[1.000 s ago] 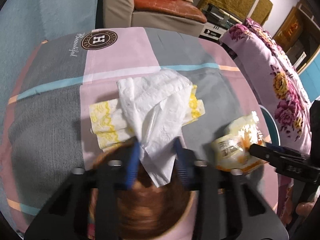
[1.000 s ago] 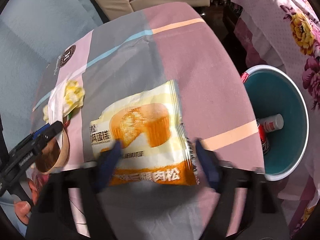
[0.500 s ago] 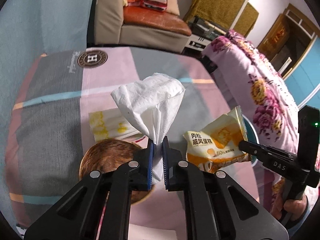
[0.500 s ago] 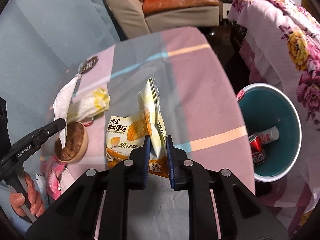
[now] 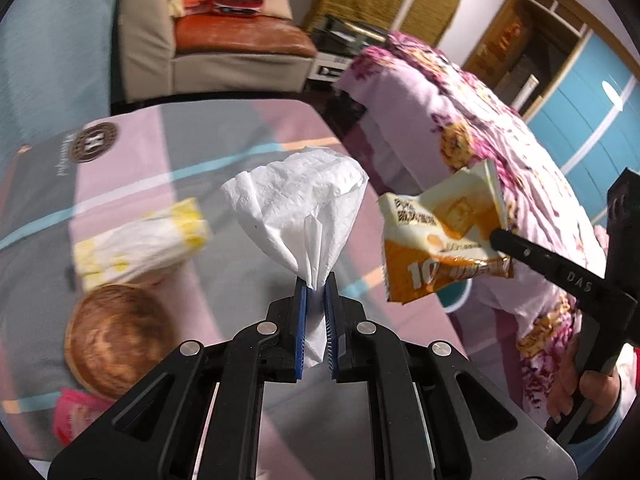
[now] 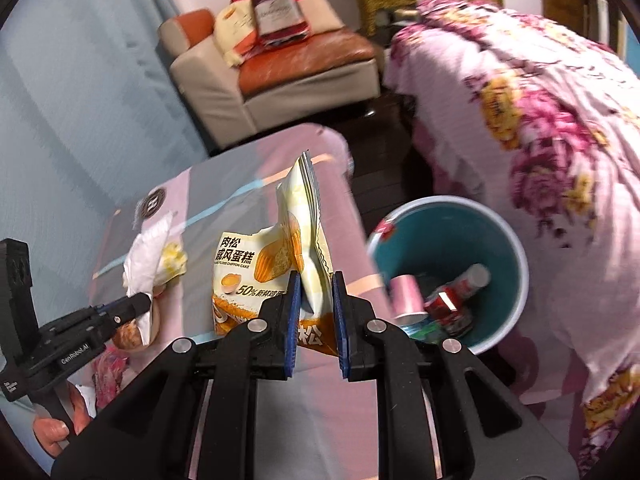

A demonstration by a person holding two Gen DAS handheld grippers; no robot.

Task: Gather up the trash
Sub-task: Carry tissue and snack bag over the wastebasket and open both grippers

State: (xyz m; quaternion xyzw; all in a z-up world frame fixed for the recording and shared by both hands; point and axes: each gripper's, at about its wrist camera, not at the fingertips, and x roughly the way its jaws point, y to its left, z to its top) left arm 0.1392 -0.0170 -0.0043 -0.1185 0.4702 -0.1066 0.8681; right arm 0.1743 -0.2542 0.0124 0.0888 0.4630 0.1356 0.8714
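Note:
My left gripper [image 5: 316, 280] is shut on a crumpled white tissue [image 5: 304, 196] and holds it in the air above the table. My right gripper [image 6: 316, 280] is shut on a yellow-orange cake wrapper [image 6: 280, 256], lifted off the table; the wrapper also shows in the left wrist view [image 5: 440, 236]. A teal trash bin [image 6: 508, 240] stands on the floor right of the table and holds cans and a pink cup. A yellow-and-white tissue pack [image 5: 144, 240] lies on the table.
A round wooden dish [image 5: 116, 340] sits on the pink-and-grey tablecloth [image 5: 160, 148]. A pink wrapper [image 5: 76, 412] lies at the table's near left edge. A flowered cover [image 6: 540, 120] drapes furniture right of the bin. A sofa [image 6: 288, 64] stands behind the table.
Both grippers closed on their items and lifted them off the table. They have risen and swung right toward the bin; the tissue pack under the tissue is uncovered.

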